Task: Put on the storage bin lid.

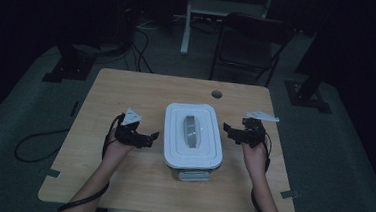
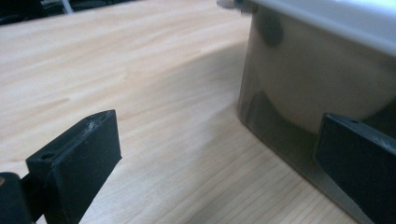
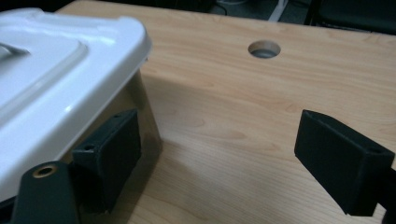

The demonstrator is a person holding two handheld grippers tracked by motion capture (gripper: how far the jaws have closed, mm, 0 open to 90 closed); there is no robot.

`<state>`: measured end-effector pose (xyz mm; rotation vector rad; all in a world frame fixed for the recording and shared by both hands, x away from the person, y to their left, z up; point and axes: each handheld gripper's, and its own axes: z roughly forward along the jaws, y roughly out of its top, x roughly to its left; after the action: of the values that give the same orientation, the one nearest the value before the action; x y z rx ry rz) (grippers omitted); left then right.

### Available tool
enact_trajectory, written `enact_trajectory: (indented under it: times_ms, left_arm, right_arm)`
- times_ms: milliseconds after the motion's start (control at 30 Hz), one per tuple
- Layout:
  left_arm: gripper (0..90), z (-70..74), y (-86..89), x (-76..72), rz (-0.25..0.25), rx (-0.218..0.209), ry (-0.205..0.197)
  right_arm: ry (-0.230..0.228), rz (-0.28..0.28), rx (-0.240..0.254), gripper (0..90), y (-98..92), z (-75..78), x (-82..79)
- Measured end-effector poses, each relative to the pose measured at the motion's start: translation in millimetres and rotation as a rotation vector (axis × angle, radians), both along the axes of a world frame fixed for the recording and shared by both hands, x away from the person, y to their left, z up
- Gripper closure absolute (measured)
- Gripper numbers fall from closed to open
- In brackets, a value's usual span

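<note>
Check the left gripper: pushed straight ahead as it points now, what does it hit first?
Probably the container's smoky side wall: the left gripper is open beside it, one jaw already near that wall, the other over bare table. Depth is unclear.

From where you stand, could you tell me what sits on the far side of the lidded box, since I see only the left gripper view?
Observer: The right gripper is there, jaws open, beside the translucent box with the white lid.
Operator: Thank you. Is either of its jaws touching the box?
Observer: In the right gripper view one jaw sits very near the box wall; I cannot tell whether it touches.
Operator: Does the lid have a handle?
Observer: Yes, a grey handle lies flat in the lid's middle.
Operator: And my own gripper?
Observer: The left gripper is open beside the box's left side on the light wooden table.
</note>
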<state>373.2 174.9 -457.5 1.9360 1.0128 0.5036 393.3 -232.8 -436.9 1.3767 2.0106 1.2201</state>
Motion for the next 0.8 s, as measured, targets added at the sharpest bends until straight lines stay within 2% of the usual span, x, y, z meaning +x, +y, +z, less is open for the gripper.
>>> enact_trajectory:
  times_ms: [67,133,233,300,367,433,467,533,633,700,800]
  left_arm:
    - [1.4,11.2,2.6,-2.8,0.008,-0.018,-0.017]
    - [1.4,23.8,3.1,-6.4,0.01,-0.031,-0.039]
    - [1.4,40.1,-1.9,-11.5,-0.011,-0.042,-0.07]
    - [1.4,46.4,-9.4,-12.9,-0.032,-0.037,-0.08]
    - [1.4,48.3,-18.7,-13.0,-0.058,-0.033,-0.077]
    - [1.4,47.6,-28.3,-12.7,-0.079,-0.019,-0.063]
    - [1.4,46.9,-32.4,-12.5,-0.092,-0.023,-0.061]
    - [1.4,45.3,-39.1,-11.5,-0.108,-0.005,-0.042]
    - [1.4,42.2,-47.4,-10.8,-0.132,0.026,-0.023]
    - [1.4,42.4,-48.9,-11.7,-0.137,0.014,-0.033]
    - [1.4,43.7,-51.1,-12.7,-0.136,0.014,-0.04]
  right_arm:
    - [-0.02,-0.002,0.018,14.4,-2.1,6.9,-4.7]
    - [-0.042,0.025,0.038,14.2,-1.5,15.5,-10.7]
    - [-0.059,0.071,0.034,14.2,8.0,28.5,-21.4]
    - [-0.046,0.102,0.038,14.1,14.4,33.8,-25.7]
    - [-0.057,0.127,0.047,14.1,22.5,36.5,-30.0]
    - [-0.043,0.149,0.053,13.9,28.2,36.5,-30.9]
    - [-0.04,0.149,0.052,13.8,30.8,35.7,-30.9]
    - [-0.029,0.145,0.052,12.8,36.2,32.9,-30.7]
    - [-0.014,0.161,0.034,11.8,41.3,27.8,-29.6]
    - [0.014,0.173,0.017,11.5,43.3,24.3,-27.6]
    - [0.03,0.166,-0.012,11.6,43.0,23.2,-26.6]
